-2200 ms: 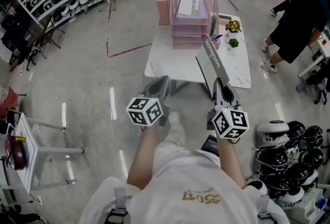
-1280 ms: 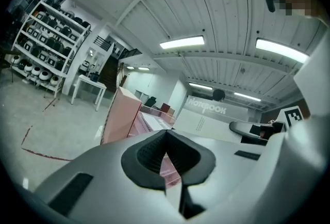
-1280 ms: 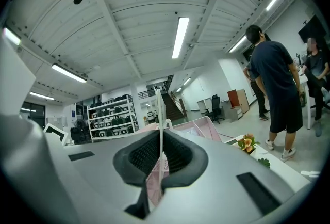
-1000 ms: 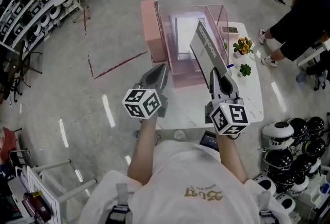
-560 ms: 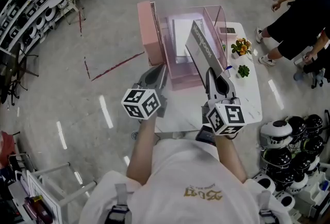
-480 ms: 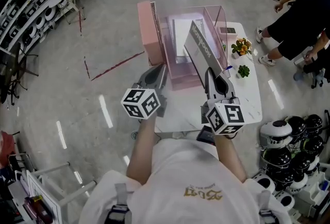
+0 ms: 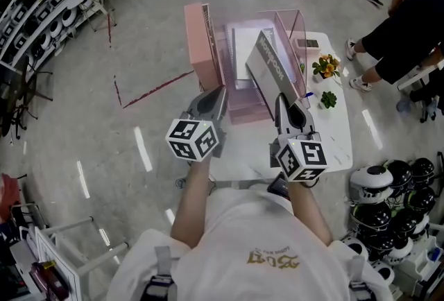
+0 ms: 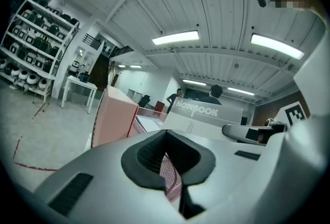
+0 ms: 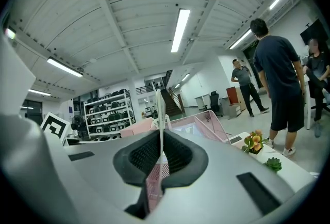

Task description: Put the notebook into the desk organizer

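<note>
While the notebook [image 7: 269, 71] is held by its near edge, the jaws of the right gripper [image 7: 281, 98] are pressed almost fully together on it. In the right gripper view the notebook [image 9: 160, 114] is seen edge-on as a thin sheet that rises from between the dark pads of the right gripper [image 9: 161, 161]. In the head view its grey cover with the white lettering is tilted, and its far end is seen above the right part of the desk organizer [image 7: 243, 111]. Whether the notebook touches the organizer cannot be told.

The desk organizer is made of pink mesh trays with clear pink walls, and it is placed at the far end of a white table [image 7: 329, 136]. A pink box [image 7: 198, 43] is standing upright just beside it on its left. A small pot of flowers [image 7: 326, 67] and a small green plant [image 7: 327, 98] are placed on the right part of the table.

The left gripper [image 7: 218, 93] is held level near the front left of the organizer. In the left gripper view its jaws [image 8: 166, 163] are seen closed together, and nothing is gripped between them; only the pink mesh is seen behind them.

A person [image 7: 409, 22] is seen standing at the right of the table.
</note>
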The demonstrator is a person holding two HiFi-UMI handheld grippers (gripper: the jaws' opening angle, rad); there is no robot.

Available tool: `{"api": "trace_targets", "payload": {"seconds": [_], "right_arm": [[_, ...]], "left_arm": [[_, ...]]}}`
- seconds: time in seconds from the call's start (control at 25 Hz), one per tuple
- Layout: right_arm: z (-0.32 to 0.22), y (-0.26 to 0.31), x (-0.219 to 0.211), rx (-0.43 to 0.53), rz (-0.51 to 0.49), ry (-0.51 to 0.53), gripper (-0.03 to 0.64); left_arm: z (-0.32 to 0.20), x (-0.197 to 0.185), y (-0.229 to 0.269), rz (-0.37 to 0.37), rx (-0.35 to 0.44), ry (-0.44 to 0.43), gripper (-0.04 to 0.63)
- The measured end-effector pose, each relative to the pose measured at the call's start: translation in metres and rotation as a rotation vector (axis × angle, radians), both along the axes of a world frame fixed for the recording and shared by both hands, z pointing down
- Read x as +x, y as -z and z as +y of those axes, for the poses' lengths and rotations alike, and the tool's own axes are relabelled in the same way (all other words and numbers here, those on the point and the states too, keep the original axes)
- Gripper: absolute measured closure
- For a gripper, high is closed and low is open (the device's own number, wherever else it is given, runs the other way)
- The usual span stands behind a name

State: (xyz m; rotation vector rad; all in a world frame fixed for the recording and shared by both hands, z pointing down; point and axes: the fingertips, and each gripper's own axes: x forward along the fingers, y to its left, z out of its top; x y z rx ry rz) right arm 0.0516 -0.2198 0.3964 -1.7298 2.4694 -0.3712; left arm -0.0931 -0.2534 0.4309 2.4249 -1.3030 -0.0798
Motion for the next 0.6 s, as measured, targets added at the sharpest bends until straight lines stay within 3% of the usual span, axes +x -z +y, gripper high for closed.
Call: {"api": "trace_targets", "payload": {"seconds": [0.6], "right_arm": [[-0.033, -0.015, 0.002, -0.008, 0.029, -0.027, 0.595]], "left_arm": [[-0.016, -0.002, -0.006, -0.021, -0.008, -0.006, 0.580]]}}
